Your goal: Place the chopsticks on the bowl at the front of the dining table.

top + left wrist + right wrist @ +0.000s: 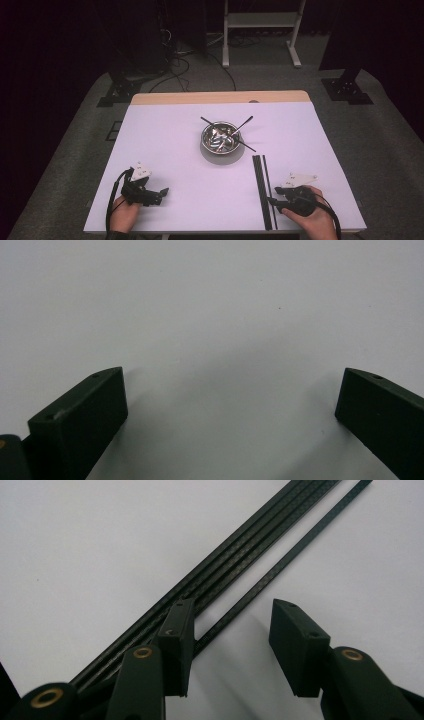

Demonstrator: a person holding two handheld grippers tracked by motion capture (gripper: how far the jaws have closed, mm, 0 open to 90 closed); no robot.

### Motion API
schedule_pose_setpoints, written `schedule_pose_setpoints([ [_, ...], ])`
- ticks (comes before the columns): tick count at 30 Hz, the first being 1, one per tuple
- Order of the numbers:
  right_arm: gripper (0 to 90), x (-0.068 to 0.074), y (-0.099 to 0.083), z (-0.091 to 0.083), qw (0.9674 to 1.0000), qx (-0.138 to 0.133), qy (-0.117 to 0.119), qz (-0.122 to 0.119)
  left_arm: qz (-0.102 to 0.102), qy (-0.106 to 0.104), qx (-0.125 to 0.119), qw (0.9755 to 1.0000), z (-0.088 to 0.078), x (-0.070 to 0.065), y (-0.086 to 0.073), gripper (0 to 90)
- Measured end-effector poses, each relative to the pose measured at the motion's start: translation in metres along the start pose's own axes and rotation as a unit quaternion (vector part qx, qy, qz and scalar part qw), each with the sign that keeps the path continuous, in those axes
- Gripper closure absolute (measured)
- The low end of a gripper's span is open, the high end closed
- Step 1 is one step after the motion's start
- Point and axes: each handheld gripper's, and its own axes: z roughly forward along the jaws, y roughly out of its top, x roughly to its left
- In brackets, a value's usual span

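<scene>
No text, label, brand, number or sign can be read in any of the views; the small dark marks on the grey plates of the hand-held grippers are too small to make out.

One metal bowl (pixel 220 138) sits near the middle of the table (pixel 165 150). Two thin black sticks (pixel 243 124) lie crossed over its rim. By the table's front right corner lie black rods (pixel 235 555): three pressed side by side, plus a fourth rod (pixel 295 550) just apart. Two grippers, one per hand.
</scene>
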Motion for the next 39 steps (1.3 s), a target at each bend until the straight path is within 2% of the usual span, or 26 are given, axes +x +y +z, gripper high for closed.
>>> schedule_pose_setpoints([
  [15, 51.7, -0.011, -0.004, -0.006, 0.9998, 0.008, -0.017, 0.005, 0.000, 0.000, 0.000, 1.0000, 0.000, 0.000, 0.000, 0.0],
  [39, 51.2, -0.034, -0.013, -0.016, 0.9985, 0.012, -0.042, 0.032, 0.000, 0.000, 0.000, 1.0000, 0.000, 0.000, 0.000, 0.0],
])
